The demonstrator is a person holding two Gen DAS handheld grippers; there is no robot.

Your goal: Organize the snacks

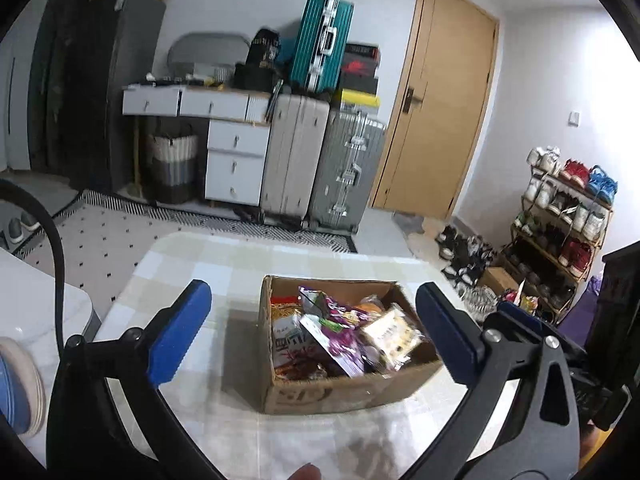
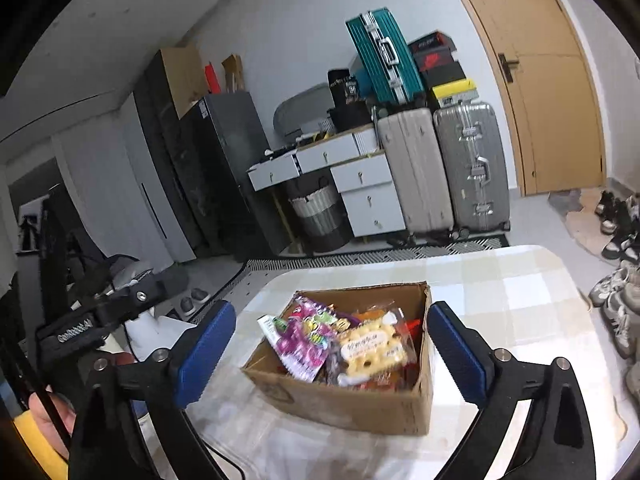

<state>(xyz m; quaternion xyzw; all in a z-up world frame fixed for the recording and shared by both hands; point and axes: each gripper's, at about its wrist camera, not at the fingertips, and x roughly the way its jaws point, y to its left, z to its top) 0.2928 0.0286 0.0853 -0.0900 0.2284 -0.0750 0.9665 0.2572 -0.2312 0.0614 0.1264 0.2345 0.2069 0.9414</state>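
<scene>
Cardboard box [image 1: 340, 394] of snacks [image 1: 344, 332] sits on checked table [image 1: 200, 264], packets piled inside; print on them too blurred to read. Left gripper [image 1: 314, 330] jaws wide apart, empty, box ahead between the fingers, not touched. Right gripper [image 2: 330, 350] also wide, empty, box just ahead. "GenRobot.AI" label [image 2: 74, 330] readable on the other gripper's body in the right view.

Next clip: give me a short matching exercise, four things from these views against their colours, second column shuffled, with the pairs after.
Things:
1. snack box
2. top suitcase
3. door
4. pads of the left hand-held gripper

Colours:
A. teal
B. blue
C. brown cardboard
D. light wood

Pairs: 1-C, 2-A, 3-D, 4-B
</scene>
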